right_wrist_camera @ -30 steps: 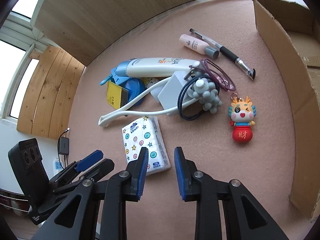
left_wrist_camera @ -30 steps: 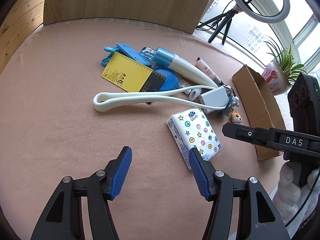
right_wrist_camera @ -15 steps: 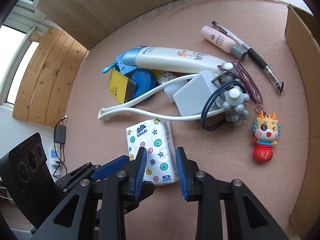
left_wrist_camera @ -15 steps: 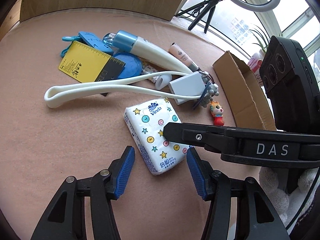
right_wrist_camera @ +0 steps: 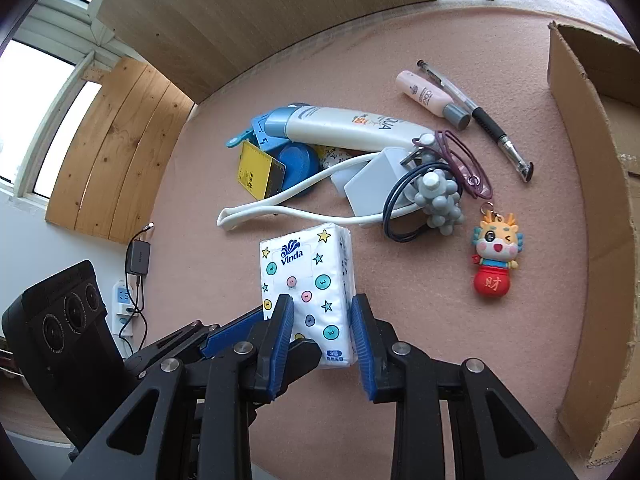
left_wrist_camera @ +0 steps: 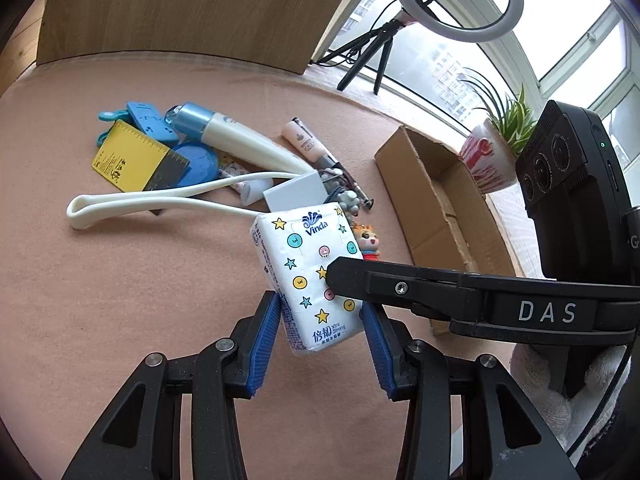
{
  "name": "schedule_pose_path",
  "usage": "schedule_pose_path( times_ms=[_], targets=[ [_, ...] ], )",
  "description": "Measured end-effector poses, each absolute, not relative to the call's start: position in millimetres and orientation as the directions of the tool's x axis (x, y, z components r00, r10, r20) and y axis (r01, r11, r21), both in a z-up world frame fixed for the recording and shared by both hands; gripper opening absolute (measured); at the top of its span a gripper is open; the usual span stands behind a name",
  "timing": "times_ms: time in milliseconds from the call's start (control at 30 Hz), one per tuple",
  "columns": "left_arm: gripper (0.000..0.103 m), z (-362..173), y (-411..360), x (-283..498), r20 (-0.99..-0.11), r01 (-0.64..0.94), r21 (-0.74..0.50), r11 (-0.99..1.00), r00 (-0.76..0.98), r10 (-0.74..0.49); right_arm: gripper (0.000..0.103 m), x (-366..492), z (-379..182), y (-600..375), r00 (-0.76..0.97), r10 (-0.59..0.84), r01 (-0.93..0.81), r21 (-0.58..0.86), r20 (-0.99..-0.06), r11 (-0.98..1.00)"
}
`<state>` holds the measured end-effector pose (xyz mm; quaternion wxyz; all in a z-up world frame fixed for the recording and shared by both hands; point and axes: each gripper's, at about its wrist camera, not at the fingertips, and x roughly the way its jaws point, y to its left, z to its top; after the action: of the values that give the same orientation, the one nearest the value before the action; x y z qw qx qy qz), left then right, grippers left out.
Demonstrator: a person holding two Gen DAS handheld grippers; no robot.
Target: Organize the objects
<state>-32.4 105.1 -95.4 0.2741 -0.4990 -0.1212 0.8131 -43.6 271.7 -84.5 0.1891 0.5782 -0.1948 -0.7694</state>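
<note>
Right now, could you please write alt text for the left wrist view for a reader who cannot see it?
A star-patterned tissue pack sits between the left gripper's closing blue pads, with the right gripper's black finger reaching across it. Behind, on a pink table, lie a white cable, a yellow ruler, a lotion tube and an open cardboard box.

The surface (right_wrist_camera: 460,344) is covered in matt pink felt-like cloth, slightly fuzzy. On it, the tissue pack (right_wrist_camera: 310,280) wears glossy, crinkled plastic film. Beyond the pack, the tube (right_wrist_camera: 352,128) is smooth satin plastic, and the ruler (left_wrist_camera: 128,156) looks matt. Right of the pack, the box (right_wrist_camera: 600,216) is rough brown cardboard. The hand-held gripper pads (left_wrist_camera: 264,344) are ribbed blue rubber on matt black plastic arms.
</note>
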Motion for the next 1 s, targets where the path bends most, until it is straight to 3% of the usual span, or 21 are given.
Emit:
schedule_pose_path(
  times_ms=[333, 867, 967, 1000],
  targets=[
    [0.046, -55, 195, -16, -0.692, -0.472, -0.472, -0.745, -0.326, 0.644, 0.027, -11, -36, 355, -0.410, -0.438, -0.007, 0.483, -0.800, -0.875],
    [0.046, -56, 315, -7, -0.702, -0.597, -0.447, -0.666, -0.228, 0.675, 0.027, 22, -30, 460, -0.509, -0.307, -0.170, 0.443, -0.804, -0.880],
    [0.055, -60, 322, -11, -0.728, -0.599, -0.410, -0.688, -0.240, 0.642, 0.029, 25, -30, 466, -0.520, -0.274, -0.179, 0.417, -0.809, -0.891],
    [0.057, -62, 321, -14, -0.730, -0.593, -0.407, -0.695, -0.246, 0.637, 0.035, 26, -29, 467, -0.524, -0.251, -0.186, 0.397, -0.814, -0.899]
  ],
)
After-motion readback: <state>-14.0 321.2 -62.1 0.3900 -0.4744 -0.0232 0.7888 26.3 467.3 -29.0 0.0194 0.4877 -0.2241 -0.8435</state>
